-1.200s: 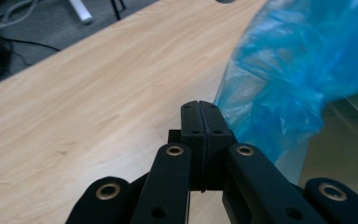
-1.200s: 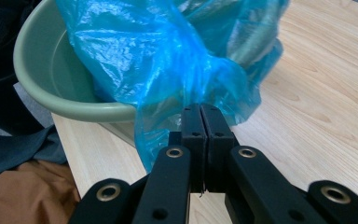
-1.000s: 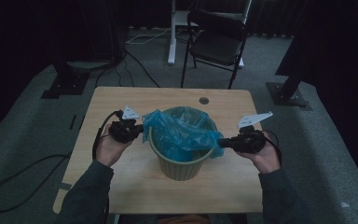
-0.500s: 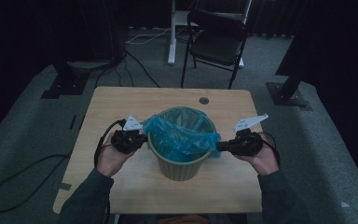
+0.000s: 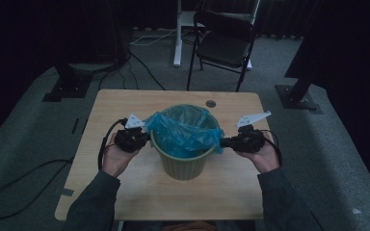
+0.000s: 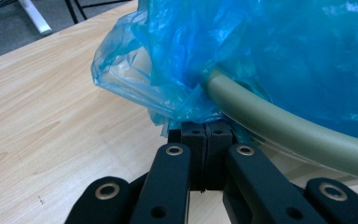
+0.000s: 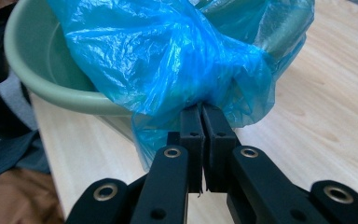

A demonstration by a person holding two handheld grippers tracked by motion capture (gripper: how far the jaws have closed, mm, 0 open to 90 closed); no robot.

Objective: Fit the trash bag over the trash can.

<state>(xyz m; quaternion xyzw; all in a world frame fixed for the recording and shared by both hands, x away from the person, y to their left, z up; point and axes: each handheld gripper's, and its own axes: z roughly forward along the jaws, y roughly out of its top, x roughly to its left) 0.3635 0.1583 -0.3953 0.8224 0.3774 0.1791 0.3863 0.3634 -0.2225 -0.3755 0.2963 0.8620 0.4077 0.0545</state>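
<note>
Round olive-green plastic bin (image 5: 183,156), smooth and tapering to a narrower base, upright at table centre on pale wood-grain table (image 5: 125,192). Thin blue plastic bag (image 5: 185,132), crinkled, glossy and half see-through, bunched inside the bin and spilling over its thick rolled rim at 9 and 3 o'clock. Left gripper (image 5: 147,137) at 9 o'clock of the bin, matte black jaws pressed together, pinching a puckered fold of bag just outside the rim; in the left gripper view (image 6: 206,133) the film gathered into tight creases right at the jaw tips, rim curving away beside them. Right gripper (image 5: 224,142) at 3 o'clock, jaws likewise closed on a wad of bag; in the right gripper view (image 7: 201,119) the film balloons out above the tips in broad shiny wrinkles, with a loose flap hanging down the bin wall. Grey three-cornered plate on each gripper. Small round dark hole (image 5: 211,103) in the tabletop at 12 o'clock of the bin. Black folding chair (image 5: 224,45) with thin metal legs on grey carpet beyond the table.
</note>
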